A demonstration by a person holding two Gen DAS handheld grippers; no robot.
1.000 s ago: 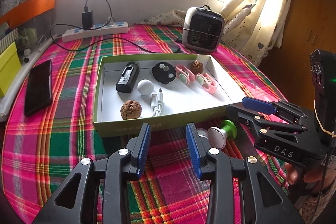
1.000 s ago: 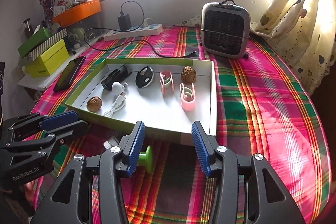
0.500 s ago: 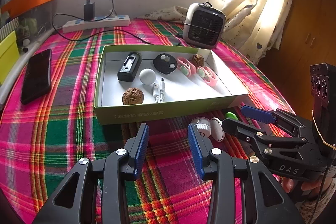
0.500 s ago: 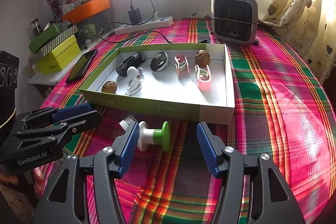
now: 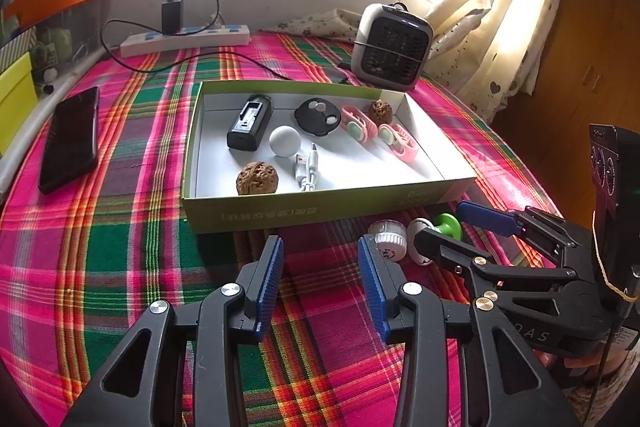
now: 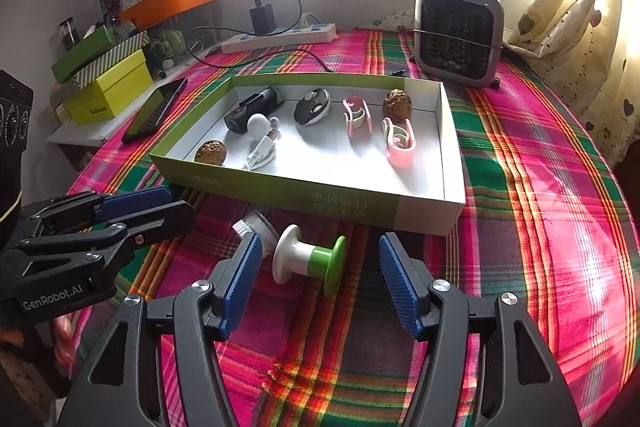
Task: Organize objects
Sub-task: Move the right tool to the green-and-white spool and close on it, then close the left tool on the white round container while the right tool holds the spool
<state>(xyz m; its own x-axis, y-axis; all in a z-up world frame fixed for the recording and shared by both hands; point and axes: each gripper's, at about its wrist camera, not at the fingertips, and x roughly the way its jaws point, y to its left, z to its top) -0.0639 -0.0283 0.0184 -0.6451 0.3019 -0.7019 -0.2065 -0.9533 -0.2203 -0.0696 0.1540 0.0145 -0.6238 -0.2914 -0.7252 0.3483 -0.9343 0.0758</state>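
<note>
A green-and-white spool-shaped piece [image 6: 310, 263] lies on its side on the plaid cloth in front of the shallow green box [image 6: 320, 193]. My right gripper [image 6: 320, 281] is open, its fingers on either side of the spool without touching it. A small white round piece [image 6: 256, 225] lies just left of it; it also shows in the left wrist view [image 5: 387, 239], beside the spool [image 5: 436, 231]. My left gripper [image 5: 320, 275] is open and empty, just left of the white piece. The box [image 5: 320, 213] holds two walnuts, pink clips, a black disc, a white ball, a cable and a black block.
A small heater [image 6: 458, 35] stands behind the box at the right. A power strip [image 6: 280, 37] with a charger lies by the wall. A black phone [image 5: 70, 139] lies left of the box. Yellow and green boxes [image 6: 106, 87] stack at the far left.
Both grippers have drawn back from the box and lowered. The spool now lies between the right gripper's fingers, which have opened a little wider. The white round piece has come into view.
</note>
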